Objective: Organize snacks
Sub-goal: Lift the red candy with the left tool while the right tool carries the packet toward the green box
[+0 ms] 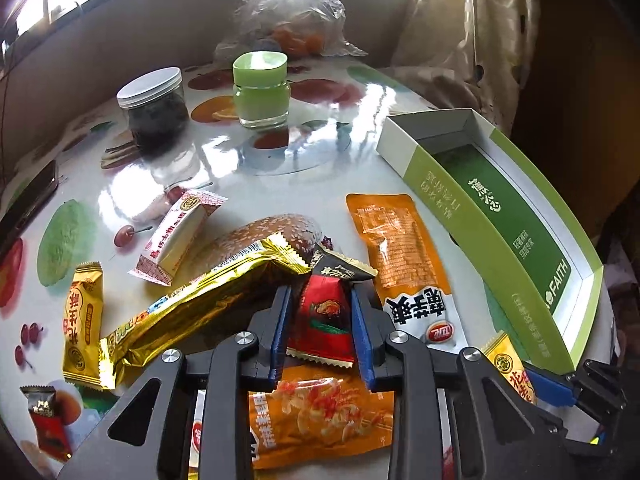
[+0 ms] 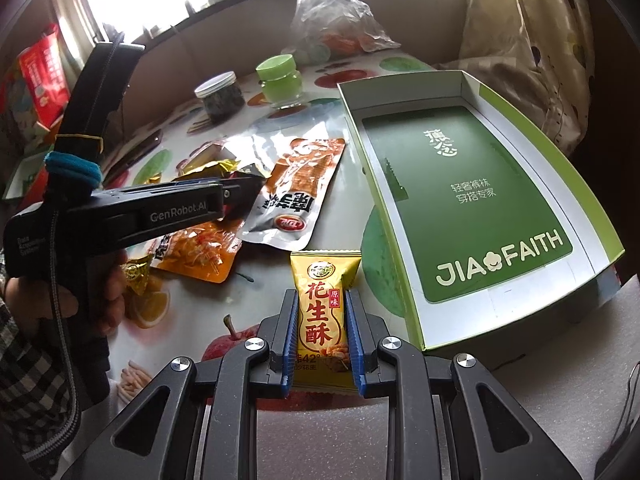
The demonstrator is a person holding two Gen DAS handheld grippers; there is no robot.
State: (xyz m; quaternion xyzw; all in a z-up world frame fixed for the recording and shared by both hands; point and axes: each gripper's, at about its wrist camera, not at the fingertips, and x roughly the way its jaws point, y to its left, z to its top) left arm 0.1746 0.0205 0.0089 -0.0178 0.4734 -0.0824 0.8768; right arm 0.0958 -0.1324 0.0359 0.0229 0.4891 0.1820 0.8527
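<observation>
Barely begun: the green box [image 2: 472,200] is empty, left claw [image 1: 322,316] clamped on a red packet [image 1: 324,312], right claw [image 2: 323,332] on a yellow peanut-crisp packet [image 2: 322,312], others strewn on the desk [image 1: 280,176].

Box [image 2: 500,208] reads "JIA FAITH"; left gripper [image 2: 176,212] "GenRobot.AI"

The green box [image 2: 476,200] lies open and unfilled, with bare tabletop [image 2: 348,200] just beside its near wall, while scattered snack packets [image 1: 248,276] crowd the tabletop's left side.
</observation>
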